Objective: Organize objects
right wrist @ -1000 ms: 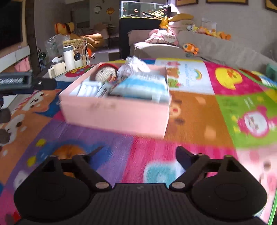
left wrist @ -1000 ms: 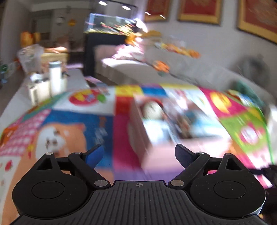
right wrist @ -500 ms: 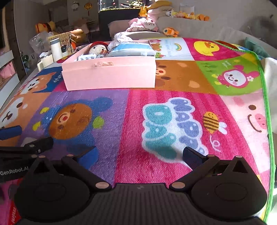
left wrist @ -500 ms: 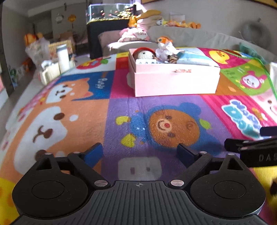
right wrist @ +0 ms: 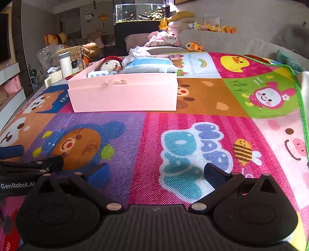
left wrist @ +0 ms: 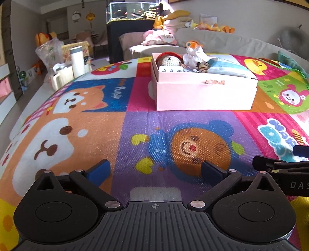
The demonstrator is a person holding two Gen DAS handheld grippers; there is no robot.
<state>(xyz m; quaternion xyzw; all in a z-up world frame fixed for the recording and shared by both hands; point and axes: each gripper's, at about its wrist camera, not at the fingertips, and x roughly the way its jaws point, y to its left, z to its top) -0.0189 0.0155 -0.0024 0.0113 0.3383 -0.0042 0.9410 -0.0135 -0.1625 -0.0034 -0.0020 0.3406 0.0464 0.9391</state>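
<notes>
A pink box (left wrist: pixel 204 92) stands on the colourful play mat (left wrist: pixel 115 131), also in the right wrist view (right wrist: pixel 123 96). It holds a crocheted doll with a red cap (left wrist: pixel 170 60), a white card with dark marks (left wrist: pixel 171 69), crumpled white material (left wrist: pixel 194 55) and a blue-grey packet (left wrist: pixel 227 67). My left gripper (left wrist: pixel 156 170) is open and empty, low over the mat, well short of the box. My right gripper (right wrist: pixel 156 174) is open and empty, beside the left one.
A white bottle (left wrist: pixel 77 61) and white jugs (left wrist: pixel 61 77) stand beyond the mat's far left edge. A grey sofa (left wrist: pixel 231 43) with plush toys and a fish tank (left wrist: pixel 135 11) lie behind the box. The mat's green edge (right wrist: pixel 300 100) runs along the right.
Both grippers have pulled back from the box and dropped low over the mat. In the last half second they barely moved. Both stay open and empty.
</notes>
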